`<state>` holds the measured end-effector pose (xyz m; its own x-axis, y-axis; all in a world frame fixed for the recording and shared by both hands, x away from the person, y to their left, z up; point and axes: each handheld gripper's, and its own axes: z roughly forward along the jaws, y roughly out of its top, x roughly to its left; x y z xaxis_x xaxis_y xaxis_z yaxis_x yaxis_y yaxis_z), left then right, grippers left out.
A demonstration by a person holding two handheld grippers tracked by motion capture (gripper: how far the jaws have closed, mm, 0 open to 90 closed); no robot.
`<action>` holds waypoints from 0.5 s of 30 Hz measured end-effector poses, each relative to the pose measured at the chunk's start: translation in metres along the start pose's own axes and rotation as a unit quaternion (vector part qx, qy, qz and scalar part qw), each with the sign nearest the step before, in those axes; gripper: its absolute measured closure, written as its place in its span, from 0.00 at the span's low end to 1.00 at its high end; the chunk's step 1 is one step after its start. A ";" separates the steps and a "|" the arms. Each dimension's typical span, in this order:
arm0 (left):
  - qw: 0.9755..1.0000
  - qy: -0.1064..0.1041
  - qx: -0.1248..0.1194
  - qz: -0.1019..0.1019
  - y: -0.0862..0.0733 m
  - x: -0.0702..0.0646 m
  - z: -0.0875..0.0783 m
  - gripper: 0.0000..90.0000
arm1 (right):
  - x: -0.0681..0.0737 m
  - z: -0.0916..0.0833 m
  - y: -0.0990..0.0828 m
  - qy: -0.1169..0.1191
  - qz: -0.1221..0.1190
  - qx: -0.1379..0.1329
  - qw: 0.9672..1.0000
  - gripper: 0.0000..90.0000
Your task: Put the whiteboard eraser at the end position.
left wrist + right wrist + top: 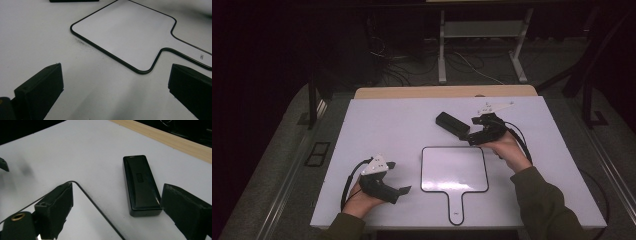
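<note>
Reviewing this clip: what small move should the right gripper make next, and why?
Probably ease the right gripper forward so its jaws straddle the black eraser block. The jaws stand open, the block lies untouched on the white table just ahead, nearer one jaw, beside the small whiteboard.

Dark room; grey floor point(272, 150); cables point(412, 70); metal stand point(482, 30)

Left gripper point(404, 190): matte black body, grey three-cornered plate on top, black cable looping from the rear. Right gripper point(472, 136): same black build, pale plate, black cable trailing. Fingers point(53, 206): blocky black pads; a brass-coloured threaded insert shows near one base. Sleeves point(544, 202): dark olive green, long.
</note>
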<state>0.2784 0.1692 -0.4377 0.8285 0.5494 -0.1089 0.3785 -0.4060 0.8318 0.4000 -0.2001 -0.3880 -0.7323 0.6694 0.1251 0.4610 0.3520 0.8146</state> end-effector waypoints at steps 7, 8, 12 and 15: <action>1.000 -0.002 0.000 0.004 0.001 -0.003 0.001 0.00 | 0.010 -0.009 -0.012 -0.021 -0.014 -0.004 1.000 0.11; 1.000 -0.002 0.001 0.004 0.001 -0.003 0.001 0.00 | 0.011 -0.010 -0.013 -0.027 -0.016 -0.006 0.999 0.11; 1.000 -0.003 0.002 0.007 0.001 -0.005 0.002 0.00 | 0.014 -0.015 -0.020 -0.025 -0.010 -0.009 1.000 0.11; 1.000 -0.003 0.002 0.006 0.001 -0.004 0.001 0.00 | 0.018 -0.018 -0.026 -0.030 -0.019 -0.007 0.999 0.11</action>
<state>0.2758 0.1656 -0.4372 0.8350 0.5407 -0.1024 0.3705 -0.4148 0.8311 0.3658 -0.2090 -0.3964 -0.7171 0.6944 0.0596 0.4264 0.3693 0.8257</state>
